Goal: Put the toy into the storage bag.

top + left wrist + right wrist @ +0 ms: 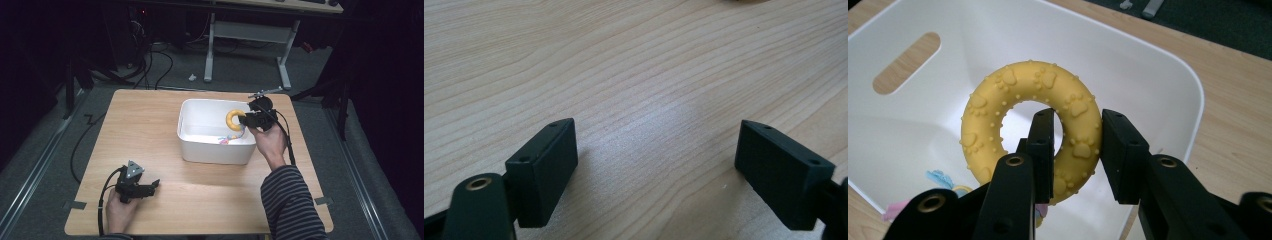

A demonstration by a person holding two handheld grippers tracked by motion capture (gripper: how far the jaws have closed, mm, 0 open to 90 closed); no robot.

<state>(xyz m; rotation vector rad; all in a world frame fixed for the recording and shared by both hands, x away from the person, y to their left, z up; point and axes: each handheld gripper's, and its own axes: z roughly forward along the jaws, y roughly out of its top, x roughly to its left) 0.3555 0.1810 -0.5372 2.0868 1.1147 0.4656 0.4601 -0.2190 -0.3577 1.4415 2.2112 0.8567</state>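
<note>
Presently catalogued: one yellow ring toy (1030,132), rubbery, studded with raised dots and paw prints, held upright over the white bin (197,112) by the right gripper (1078,150); the jaws are clamped on the ring's band, one jaw through the hole and the other on the outer edge. In the high view the ring (234,120) hangs inside the bin's far right corner, above the floor of the bin and apart from it, as far as can be told. Also in the bin: a small pastel toy (226,140) of pink, blue and yellow, lying on the bottom near the front wall. Left gripper (150,186): resting low over the bare counter (150,130) at the near left, jaws wide apart with nothing between them. Risks, as judged: the grip takes only a narrow stretch of a soft, knobbed band, so the ring may pivot or squirm between the jaws and drop before it is placed. Being springy, it could bounce or roll on the bin's hard floor once let go, perhaps onto the pastel toy. The hand stands close to the bin's right rim; a careless descent or withdrawal could catch the wall and shove or tip the light bin, since the other gripper is well apart and not steadying it.
</note>
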